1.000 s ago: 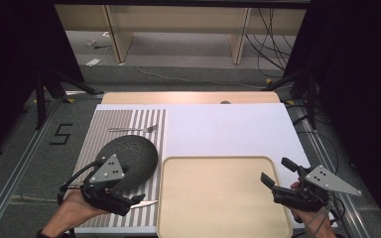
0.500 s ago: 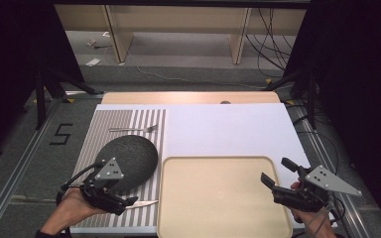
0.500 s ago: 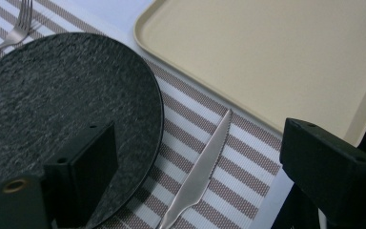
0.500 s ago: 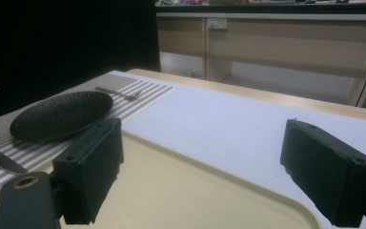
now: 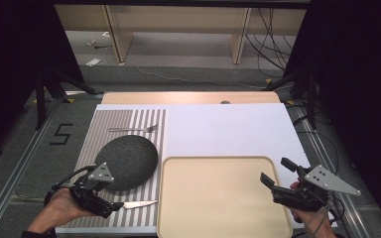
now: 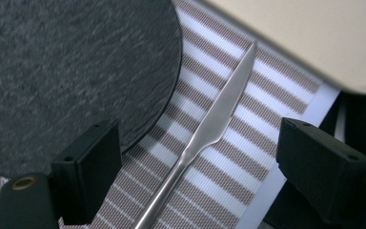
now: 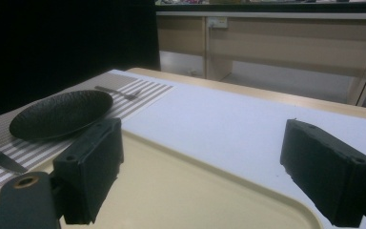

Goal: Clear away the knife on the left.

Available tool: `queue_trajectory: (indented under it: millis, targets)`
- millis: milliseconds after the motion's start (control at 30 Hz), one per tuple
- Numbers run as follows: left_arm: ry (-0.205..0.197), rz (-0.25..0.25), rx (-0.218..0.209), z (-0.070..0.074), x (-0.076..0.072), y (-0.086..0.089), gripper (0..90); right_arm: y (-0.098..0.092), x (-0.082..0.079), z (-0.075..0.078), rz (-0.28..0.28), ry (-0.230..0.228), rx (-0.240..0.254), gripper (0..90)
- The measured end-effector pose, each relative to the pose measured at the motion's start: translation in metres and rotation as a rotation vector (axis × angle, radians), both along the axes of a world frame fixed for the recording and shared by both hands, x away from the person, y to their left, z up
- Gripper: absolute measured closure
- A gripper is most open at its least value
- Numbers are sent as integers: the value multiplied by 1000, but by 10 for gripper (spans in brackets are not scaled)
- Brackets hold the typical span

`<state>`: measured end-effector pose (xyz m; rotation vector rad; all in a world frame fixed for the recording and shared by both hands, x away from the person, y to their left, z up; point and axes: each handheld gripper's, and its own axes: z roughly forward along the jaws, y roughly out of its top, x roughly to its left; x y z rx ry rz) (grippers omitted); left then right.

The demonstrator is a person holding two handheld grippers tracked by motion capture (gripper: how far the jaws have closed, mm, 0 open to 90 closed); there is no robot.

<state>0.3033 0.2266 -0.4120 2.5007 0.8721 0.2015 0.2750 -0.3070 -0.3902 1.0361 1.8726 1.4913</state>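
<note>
My left gripper, jaws just narrowing yet released, straddles the knife beside the plate; my right gripper is released above the tray.

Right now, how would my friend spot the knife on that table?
Find the striped placemat on the table's left side. Near its front edge, between the dark round plate and the beige tray, lies the knife. It is shiny with a pointed blade; the fork lies behind the plate.

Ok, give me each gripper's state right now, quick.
Left gripper: open, jaws just closing a little around the knife on the striped mat, not gripping it.
Right gripper: open, empty, over the beige tray.
</note>
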Motion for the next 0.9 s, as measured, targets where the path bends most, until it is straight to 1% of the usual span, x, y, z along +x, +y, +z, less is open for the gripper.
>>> queue_trajectory:
  millis: [33,100,133,167,200,233,267,300,333,367,400,433,467,500,600,667,733,800,867,900]
  targets:
    - [0,0,0,0,0,0,152,0,0,0,0,0,0,155]
    - [25,-2,26,-7,2,5,152,0,0,0,1,-3,4,155]
    - [25,-2,26,-7,2,5,152,0,0,0,1,-3,4,155]
    - [36,-2,45,-11,3,8,152,-1,0,0,1,-3,6,155]
    - [36,-2,45,-11,3,8,152,-1,0,0,2,-3,7,156]
    - [50,-15,67,-15,3,10,152,-1,1,0,0,-2,5,156]
    - [51,-20,78,-16,2,10,153,-1,1,0,0,-2,3,156]
    - [51,-20,78,-16,2,10,155,-1,1,0,0,-2,3,156]
    - [49,-19,87,-18,1,10,155,0,1,0,0,0,0,156]
    - [55,-32,112,-21,1,10,161,0,0,0,0,4,-2,156]
    - [55,-32,112,-21,1,10,163,0,0,0,1,3,-1,156]
    - [72,-38,126,-27,2,10,167,0,0,0,1,2,-1,156]
    - [72,-38,126,-27,2,10,173,0,0,0,1,2,-1,156]
    - [84,-39,133,-29,3,10,174,0,0,0,0,0,-2,157]
    - [95,-34,145,-33,5,10,173,0,0,0,0,-4,3,157]
    - [100,-41,150,-34,5,10,175,-1,0,0,-1,-3,4,157]
    - [99,-39,165,-35,5,10,182,0,0,0,1,-4,4,157]
    - [105,-35,169,-35,7,10,203,0,0,0,3,2,0,157]
    - [122,-23,178,-37,10,11,206,0,0,0,5,-1,-2,157]
    - [126,-25,181,-37,11,11,234,0,0,0,8,-2,0,158]
